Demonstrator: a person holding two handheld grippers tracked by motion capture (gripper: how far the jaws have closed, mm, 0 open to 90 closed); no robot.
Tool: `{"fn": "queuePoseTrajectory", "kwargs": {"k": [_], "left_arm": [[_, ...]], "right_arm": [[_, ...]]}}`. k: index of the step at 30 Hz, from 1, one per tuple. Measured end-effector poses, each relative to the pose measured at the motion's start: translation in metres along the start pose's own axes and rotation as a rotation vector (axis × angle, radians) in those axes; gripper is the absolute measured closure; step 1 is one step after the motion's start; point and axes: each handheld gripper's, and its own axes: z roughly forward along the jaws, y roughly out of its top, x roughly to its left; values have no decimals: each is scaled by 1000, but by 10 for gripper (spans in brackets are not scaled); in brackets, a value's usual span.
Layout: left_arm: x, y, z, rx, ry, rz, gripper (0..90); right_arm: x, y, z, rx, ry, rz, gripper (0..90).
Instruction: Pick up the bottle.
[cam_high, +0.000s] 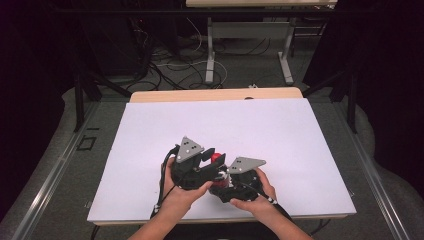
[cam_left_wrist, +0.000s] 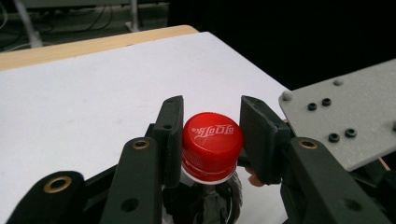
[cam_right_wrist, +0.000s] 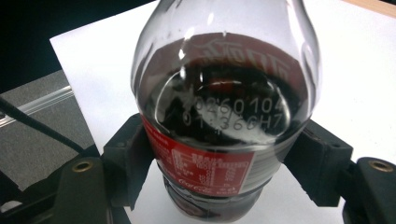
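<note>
From my remote seat I saw both hands low at the near edge of the desk (cam_high: 280, 125), which was covered by a white sheet. My left hand-held gripper (cam_left_wrist: 211, 135) sat with its two black jaws clamped on the red cap (cam_left_wrist: 212, 140) of a cola bottle (cam_right_wrist: 219, 107), one jaw pressed to each side of the cap, whose white lettering faced up toward the camera. In the high view that left hand-held gripper (cam_high: 212, 162) lay just beside the right one, with the cap (cam_high: 216, 158) showing as a red spot between them.

My right hand-held gripper (cam_right_wrist: 219, 172) had its jaws clamped around the bottle's body at the red label (cam_right_wrist: 205, 175), one jaw on each flank. The bottle held dark liquid, and a printed code showed on its clear shoulder above the label. In the high view the right hand-held gripper (cam_high: 222, 181) rested under its grey three-cornered plate (cam_high: 245, 165), which also appeared at the right edge of the left gripper view. The bottle was held between the two grippers above the white sheet, near the desk's front edge.
</note>
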Motion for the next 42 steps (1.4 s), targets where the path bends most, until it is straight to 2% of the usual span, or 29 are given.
{"fn": "queuePoseTrajectory", "kwargs": {"k": [3, 6, 8, 12, 16, 19, 21, 23, 24, 25, 26, 28, 30, 33, 36, 42], "left_arm": [[-1, -1, 1, -4, -4, 9, 614], [3, 0, 0, -4, -39, 23, 606], [8, 1, -1, -7, -74, 36, 569], [19, 3, -5, -70, -120, 100, 493], [33, 7, -10, -52, -263, 121, 448], [39, 10, -12, -25, -301, 182, 380], [44, 11, -11, -16, -344, 208, 368], [48, 11, -10, 11, -413, 227, 403], [49, 10, -9, 19, -438, 241, 418], [50, 10, -9, 26, -457, 248, 485], [50, 8, -8, 30, -477, 246, 485], [51, 7, -6, 25, -492, 256, 507], [52, 7, -5, 30, -507, 250, 529], [55, 7, -4, 50, -530, 249, 541], [58, 6, -2, 68, -524, 243, 548], [58, 4, -2, 84, -543, 253, 600]], "right_arm": [[0, 0, 1, 2, 3, 7, 287], [0, 0, 0, 2, 10, -2, 287], [-1, 0, -1, 1, 20, -10, 287], [1, 1, -1, -3, 35, -20, 287], [0, 1, -1, 16, 59, -37, 287], [0, 1, 0, 9, 75, -46, 287], [0, 1, -1, 16, 90, -58, 287], [1, 2, -1, 13, 109, -67, 287], [2, 2, -1, 13, 121, -66, 287], [3, 2, -1, 22, 140, -76, 287], [3, 2, -1, 22, 140, -76, 287], [5, 2, 0, 15, 140, -82, 287], [5, 2, 0, 25, 154, -91, 287], [5, 2, 0, 25, 165, -91, 287], [5, 2, -1, 25, 171, -88, 287], [5, 2, 0, 31, 173, -97, 287]]}}
